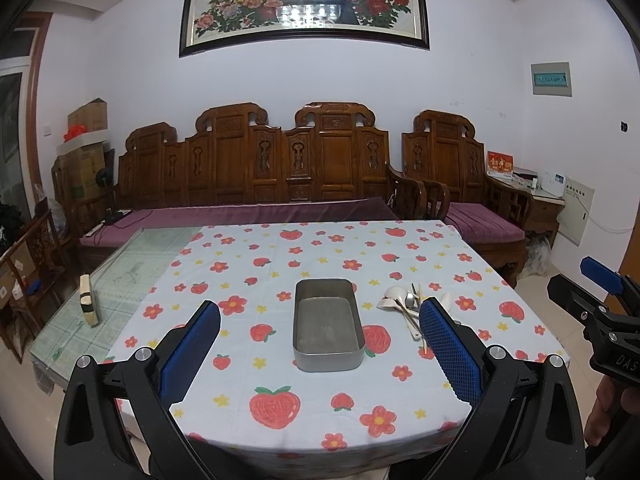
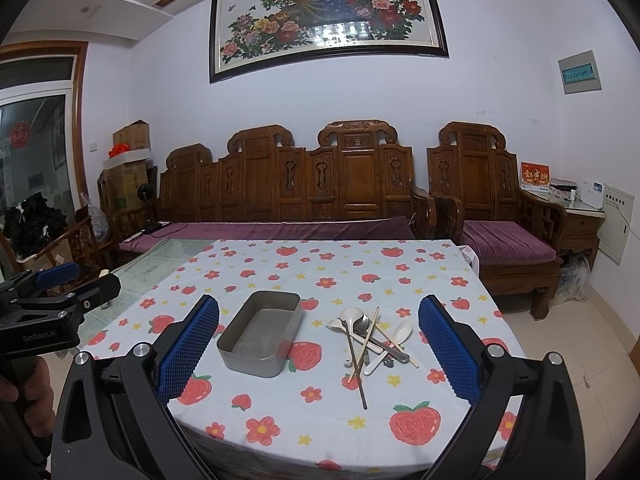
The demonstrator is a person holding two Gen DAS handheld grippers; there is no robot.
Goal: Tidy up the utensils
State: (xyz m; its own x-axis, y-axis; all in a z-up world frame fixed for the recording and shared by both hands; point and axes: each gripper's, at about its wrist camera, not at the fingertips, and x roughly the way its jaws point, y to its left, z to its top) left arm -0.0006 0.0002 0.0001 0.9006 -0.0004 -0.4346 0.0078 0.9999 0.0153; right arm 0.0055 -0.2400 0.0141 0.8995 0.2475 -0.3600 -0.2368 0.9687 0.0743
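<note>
An empty metal tray (image 1: 327,326) sits on the strawberry-print tablecloth (image 1: 280,264); it also shows in the right wrist view (image 2: 262,333). A pile of utensils (image 2: 370,334) lies to its right: white spoons, a metal spoon, chopsticks. In the left wrist view the pile (image 1: 406,306) is partly hidden by a finger. My left gripper (image 1: 320,354) is open and empty, held above the table's near edge facing the tray. My right gripper (image 2: 319,352) is open and empty, held above the near edge, facing the tray and pile.
A small wooden block (image 1: 89,300) stands on the uncovered glass (image 1: 120,280) at the table's left. A carved wooden sofa (image 1: 256,176) and armchair (image 1: 460,176) stand behind the table. Boxes (image 1: 84,152) are stacked at the back left.
</note>
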